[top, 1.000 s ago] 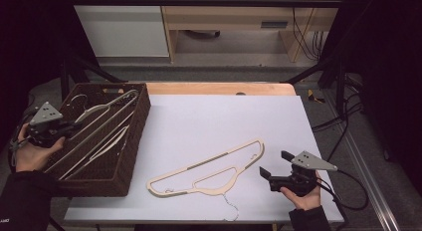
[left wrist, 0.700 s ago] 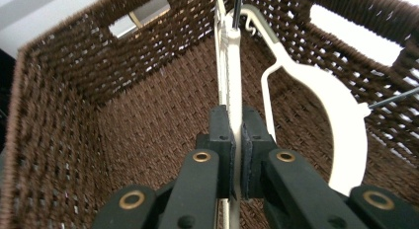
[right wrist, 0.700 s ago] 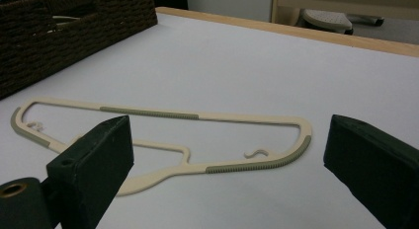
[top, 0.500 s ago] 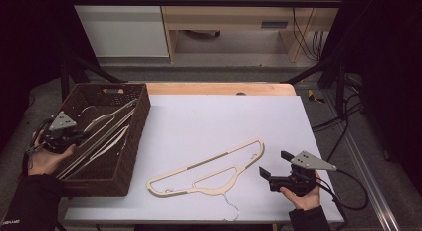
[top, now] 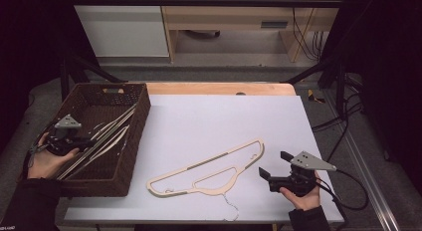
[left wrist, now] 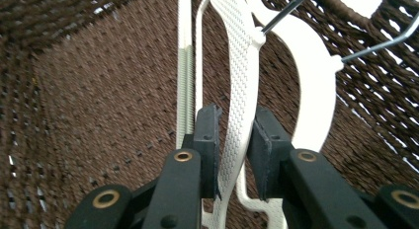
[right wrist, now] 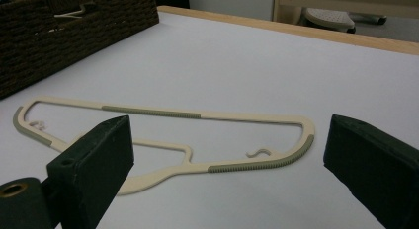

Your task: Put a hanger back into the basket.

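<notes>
White table (top: 224, 121) under the lights: at its near edge the right gripper (top: 272, 167) sits jaws wide, just right of a cream hanger (top: 209, 169) lying flat. Left of that hanger, inside the wicker basket (top: 134, 136), the left gripper (left wrist: 232, 150) has its jaws narrowed around a white hanger (left wrist: 239, 91).

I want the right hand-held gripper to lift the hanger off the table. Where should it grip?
Probably the hanger's near shoulder end with the ribbed grey pad, approached from the right hand-held gripper's side. It lies flat, that end is closest, and the open jaws already face it.
</notes>
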A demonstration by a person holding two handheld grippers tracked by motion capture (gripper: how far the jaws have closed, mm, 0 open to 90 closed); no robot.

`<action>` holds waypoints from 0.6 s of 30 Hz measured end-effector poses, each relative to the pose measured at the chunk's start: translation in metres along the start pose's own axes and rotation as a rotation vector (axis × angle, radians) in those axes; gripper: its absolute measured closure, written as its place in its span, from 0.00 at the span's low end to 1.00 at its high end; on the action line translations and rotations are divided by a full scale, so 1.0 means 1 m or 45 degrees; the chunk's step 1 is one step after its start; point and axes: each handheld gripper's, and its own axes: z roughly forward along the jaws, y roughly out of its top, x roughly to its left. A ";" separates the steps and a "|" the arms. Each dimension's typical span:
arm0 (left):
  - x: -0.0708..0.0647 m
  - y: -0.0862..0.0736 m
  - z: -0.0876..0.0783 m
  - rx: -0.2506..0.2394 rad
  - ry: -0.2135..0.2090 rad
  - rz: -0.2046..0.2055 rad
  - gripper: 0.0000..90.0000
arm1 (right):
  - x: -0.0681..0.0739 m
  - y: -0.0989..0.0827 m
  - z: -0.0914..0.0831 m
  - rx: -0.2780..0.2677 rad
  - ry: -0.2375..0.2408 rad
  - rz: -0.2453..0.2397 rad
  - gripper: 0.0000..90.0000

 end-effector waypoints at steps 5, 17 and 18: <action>-0.005 0.002 0.000 0.029 -0.022 0.005 0.76 | 0.000 0.000 -0.001 -0.002 0.004 0.002 0.06; -0.016 0.009 -0.024 -0.003 -0.010 0.045 0.66 | 0.002 0.002 -0.002 -0.011 0.011 0.001 0.06; -0.016 0.010 -0.028 -0.018 -0.005 0.047 0.66 | 0.002 0.002 -0.002 -0.011 0.011 0.001 0.06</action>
